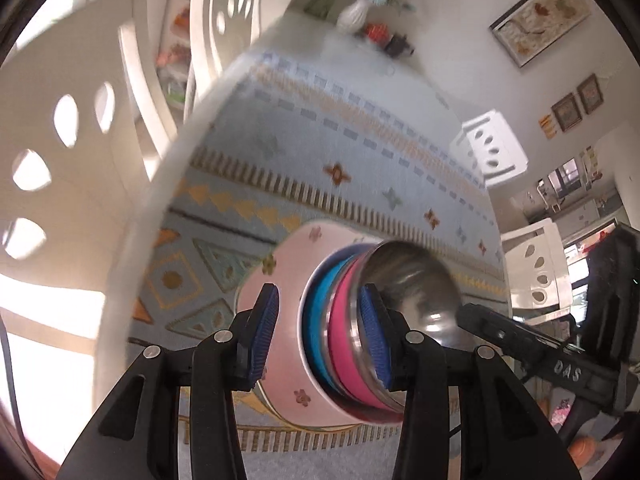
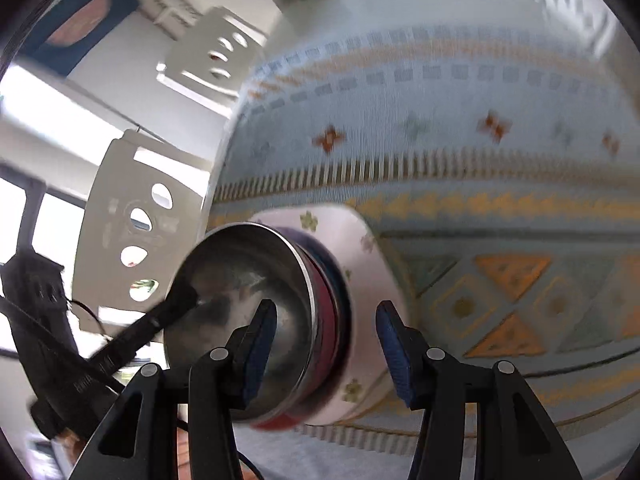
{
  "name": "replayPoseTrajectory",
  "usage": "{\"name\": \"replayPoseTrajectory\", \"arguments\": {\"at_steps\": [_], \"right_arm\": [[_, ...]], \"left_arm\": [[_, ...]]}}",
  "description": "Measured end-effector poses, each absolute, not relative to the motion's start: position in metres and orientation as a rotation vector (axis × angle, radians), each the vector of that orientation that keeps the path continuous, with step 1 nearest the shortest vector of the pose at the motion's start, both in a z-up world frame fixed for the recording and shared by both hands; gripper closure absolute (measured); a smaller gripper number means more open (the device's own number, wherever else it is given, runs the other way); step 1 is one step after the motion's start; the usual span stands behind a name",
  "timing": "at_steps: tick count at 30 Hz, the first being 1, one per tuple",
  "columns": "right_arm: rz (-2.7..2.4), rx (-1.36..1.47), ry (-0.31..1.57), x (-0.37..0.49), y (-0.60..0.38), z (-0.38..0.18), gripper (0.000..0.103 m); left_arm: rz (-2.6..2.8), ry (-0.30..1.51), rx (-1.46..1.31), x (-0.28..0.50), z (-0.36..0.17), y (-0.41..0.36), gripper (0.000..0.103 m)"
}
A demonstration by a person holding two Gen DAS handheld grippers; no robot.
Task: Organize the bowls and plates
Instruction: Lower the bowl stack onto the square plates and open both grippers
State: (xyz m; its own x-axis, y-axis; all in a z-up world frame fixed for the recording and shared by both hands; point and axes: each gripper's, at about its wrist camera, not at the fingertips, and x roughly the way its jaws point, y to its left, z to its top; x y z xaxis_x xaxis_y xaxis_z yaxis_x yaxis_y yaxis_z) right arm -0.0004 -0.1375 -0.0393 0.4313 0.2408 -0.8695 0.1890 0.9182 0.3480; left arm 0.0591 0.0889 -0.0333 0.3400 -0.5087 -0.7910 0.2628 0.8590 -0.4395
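A nested stack of bowls sits on the patterned tablecloth: a pink flowered ceramic bowl (image 1: 280, 320) outermost, a blue bowl (image 1: 318, 312) and a pink bowl (image 1: 344, 328) inside it, and a steel bowl (image 1: 412, 276) on top. My left gripper (image 1: 320, 336) straddles the stack's rim, one finger outside the flowered bowl, the other inside the steel bowl. My right gripper (image 2: 326, 354) straddles the opposite rim of the same stack; the steel bowl (image 2: 240, 292) and the flowered bowl (image 2: 360, 280) show there. Both views are tilted and blurred. I cannot tell whether the pads press.
The tablecloth (image 1: 320, 152) covers a table with white chairs (image 1: 60, 140) around it. A white vase with flowers (image 1: 354, 12) and small items stand at the far end. The other gripper (image 1: 560, 364) shows at the right of the left wrist view.
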Motion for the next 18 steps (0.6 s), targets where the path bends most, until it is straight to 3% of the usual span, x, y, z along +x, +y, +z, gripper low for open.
{"name": "replayPoseTrajectory", "arguments": {"at_steps": [5, 9, 14, 15, 16, 17, 18], "right_arm": [[-0.09, 0.155, 0.93, -0.042, -0.107, 0.016, 0.05], [-0.159, 0.039, 0.883, -0.058, -0.094, 0.042, 0.05], [-0.243, 0.122, 0.793, -0.084, -0.117, 0.079, 0.049], [-0.272, 0.132, 0.762, -0.089, -0.123, 0.087, 0.049], [-0.305, 0.127, 0.722, -0.095, -0.127, 0.095, 0.048], [-0.344, 0.114, 0.691, -0.101, -0.131, 0.101, 0.038], [-0.375, 0.104, 0.675, -0.107, -0.131, 0.107, 0.02]], "left_arm": [[-0.551, 0.966, -0.127, 0.035, 0.018, 0.073, 0.058], [-0.595, 0.894, -0.112, 0.023, 0.046, 0.062, 0.058], [-0.573, 0.802, -0.081, 0.006, 0.079, 0.049, 0.058], [-0.561, 0.78, -0.073, 0.002, 0.086, 0.047, 0.056], [-0.549, 0.76, -0.067, -0.003, 0.093, 0.045, 0.048], [-0.54, 0.746, -0.065, -0.006, 0.098, 0.044, 0.038], [-0.522, 0.723, -0.059, -0.012, 0.103, 0.043, 0.036]]}}
